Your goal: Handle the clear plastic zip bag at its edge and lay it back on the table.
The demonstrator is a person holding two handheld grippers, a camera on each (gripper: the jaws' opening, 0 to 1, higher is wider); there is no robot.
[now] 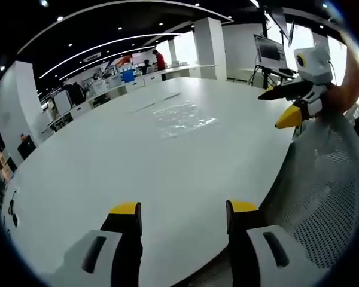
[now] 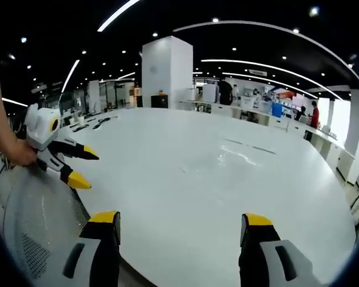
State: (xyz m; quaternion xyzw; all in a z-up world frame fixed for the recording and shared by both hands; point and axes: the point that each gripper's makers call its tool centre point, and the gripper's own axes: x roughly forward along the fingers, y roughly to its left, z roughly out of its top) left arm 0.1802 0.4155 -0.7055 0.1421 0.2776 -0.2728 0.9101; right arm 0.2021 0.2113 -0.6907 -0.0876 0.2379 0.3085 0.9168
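On the white desk (image 1: 107, 173), well out from the near edge toward the middle, lies the clear plastic zip bag (image 1: 182, 116), flat and crinkled, a faint glossy patch at (image 2: 242, 156) in the right gripper view. Hard to make out which edge carries the zip track. Beyond it, two thin dark strips (image 1: 158, 101) on the surface, identity unclear.

Left hand-held gripper (image 1: 182, 215) held low over the near rim of the desk, jaws spread wide with nothing between them. Right hand-held gripper (image 2: 178, 226) likewise agape and empty, also back at the near edge; seen from the left gripper view at (image 1: 282, 107), jaws parted, gripped by a bare hand (image 1: 341, 89). A grey mesh chair back (image 1: 326, 185) stands just beside the desk edge.

Judged as the reach before the pick. To do it well: carry one hand-held gripper forward and low, aim for the nearest border of the bag, not its middle, slide the lower jaw under the film with a shallow angle, pinch only the edge. Thin, slippery plastic likely to skate away if pushed. Lift little, then lower flat and release.
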